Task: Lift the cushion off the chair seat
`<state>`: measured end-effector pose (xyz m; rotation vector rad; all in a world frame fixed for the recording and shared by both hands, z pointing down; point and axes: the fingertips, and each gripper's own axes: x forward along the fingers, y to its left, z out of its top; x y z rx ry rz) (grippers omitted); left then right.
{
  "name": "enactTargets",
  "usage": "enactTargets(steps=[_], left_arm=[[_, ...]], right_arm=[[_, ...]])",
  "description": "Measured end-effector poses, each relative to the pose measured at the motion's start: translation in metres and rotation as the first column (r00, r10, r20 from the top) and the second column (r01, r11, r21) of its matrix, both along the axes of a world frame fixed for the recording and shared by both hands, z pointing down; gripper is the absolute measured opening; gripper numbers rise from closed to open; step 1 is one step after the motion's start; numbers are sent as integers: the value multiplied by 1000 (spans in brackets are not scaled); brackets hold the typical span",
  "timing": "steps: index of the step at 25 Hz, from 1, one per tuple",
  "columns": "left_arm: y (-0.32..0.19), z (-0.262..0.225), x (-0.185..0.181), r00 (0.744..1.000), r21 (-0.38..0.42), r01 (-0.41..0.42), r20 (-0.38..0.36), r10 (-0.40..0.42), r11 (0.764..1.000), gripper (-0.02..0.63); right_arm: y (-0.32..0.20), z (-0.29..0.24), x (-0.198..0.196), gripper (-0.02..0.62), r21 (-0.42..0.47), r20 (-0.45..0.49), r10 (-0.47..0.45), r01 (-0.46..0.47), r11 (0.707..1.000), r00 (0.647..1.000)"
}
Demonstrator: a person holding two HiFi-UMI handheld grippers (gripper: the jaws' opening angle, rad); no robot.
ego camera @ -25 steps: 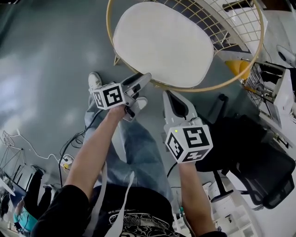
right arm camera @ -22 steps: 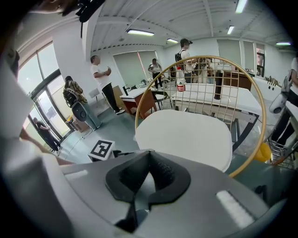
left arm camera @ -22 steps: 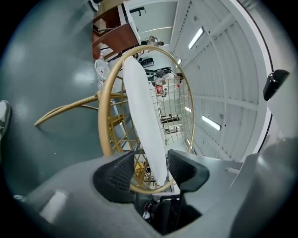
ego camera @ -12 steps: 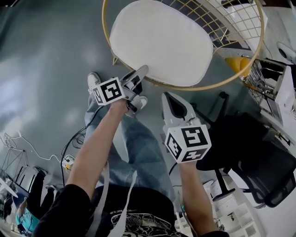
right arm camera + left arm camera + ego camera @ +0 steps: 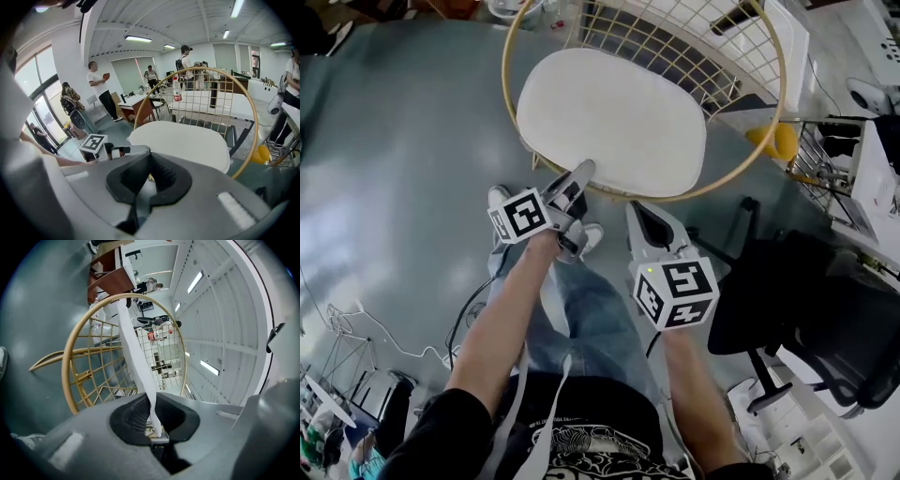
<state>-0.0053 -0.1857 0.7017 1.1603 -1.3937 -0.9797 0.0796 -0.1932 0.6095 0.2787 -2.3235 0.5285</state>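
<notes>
A white oval cushion (image 5: 609, 117) lies in the seat of a gold wire chair (image 5: 775, 112). My left gripper (image 5: 579, 173) is at the cushion's near edge, its jaws closing with that edge pinched between them. In the left gripper view the cushion (image 5: 133, 348) runs edge-on as a thin white band out of the black pads (image 5: 136, 416). My right gripper (image 5: 643, 212) hangs just short of the chair's front rim, to the right of the left one, shut with nothing in it. In the right gripper view the cushion (image 5: 180, 140) lies beyond the jaws and the left gripper's marker cube (image 5: 93, 142) is at the left.
A black office chair (image 5: 806, 328) stands at the right, near my right arm. A yellow object (image 5: 780, 141) and a wire rack (image 5: 830, 164) are behind the gold chair. The person's shoes (image 5: 499, 197) stand below the grippers. Several people (image 5: 98, 89) are in the room beyond.
The left gripper, open at the cushion's front edge a second ago, has closed on that edge and risen a little. The right gripper has kept its place.
</notes>
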Motion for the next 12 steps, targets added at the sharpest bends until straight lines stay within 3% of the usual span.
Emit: enactTargets(steps=[6, 12], left_arm=[[-9, -34, -20, 999, -21, -15, 50, 16, 1000, 29], [-18, -64, -48, 996, 15, -42, 82, 41, 999, 28]], right_arm=[[-16, -25, -10, 0, 14, 39, 45, -46, 999, 998], [-21, -40, -22, 0, 21, 79, 110, -112, 993, 991]])
